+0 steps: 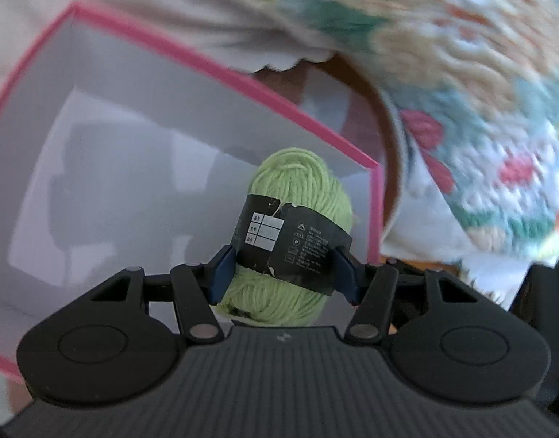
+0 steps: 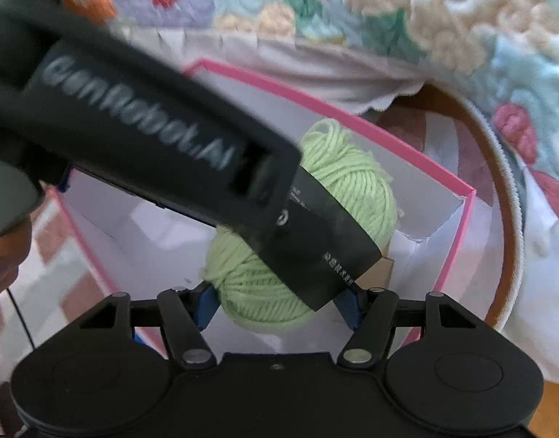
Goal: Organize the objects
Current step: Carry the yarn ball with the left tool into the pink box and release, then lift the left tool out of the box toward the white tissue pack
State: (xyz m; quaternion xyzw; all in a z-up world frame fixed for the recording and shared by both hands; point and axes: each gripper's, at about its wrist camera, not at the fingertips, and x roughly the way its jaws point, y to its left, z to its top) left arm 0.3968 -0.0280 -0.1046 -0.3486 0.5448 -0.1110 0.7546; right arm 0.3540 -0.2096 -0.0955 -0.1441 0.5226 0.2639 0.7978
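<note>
A thick tufted textile (image 2: 443, 25) with flowers in pink, cream, teal and orange fills the background of both views, and a white cloth with a scalloped edge (image 2: 316, 73) is seen lying below it. A pink-rimmed box (image 1: 221, 69) with pale grey-white inner walls is set in front of this, and a curved brown hoop (image 2: 505, 197) is seen just beside its right side.

In the left wrist view, a skein of light green yarn (image 1: 297, 175) with a black paper label (image 1: 290, 248) is gripped by the left gripper (image 1: 283, 270); the blue pads (image 1: 221, 273) are pressed against the label band on either side, the jaws being held partly closed. The skein is held above the open box, near its right corner.

In the right wrist view, the same skein is also clamped low down between the blue pads of the right gripper (image 2: 279, 303), at a moderately wide setting. The black body of the left gripper, marked with blurred white lettering, is seen crossing diagonally over the skein. A small brown card piece (image 2: 381, 266) is glimpsed inside the box behind the label.
</note>
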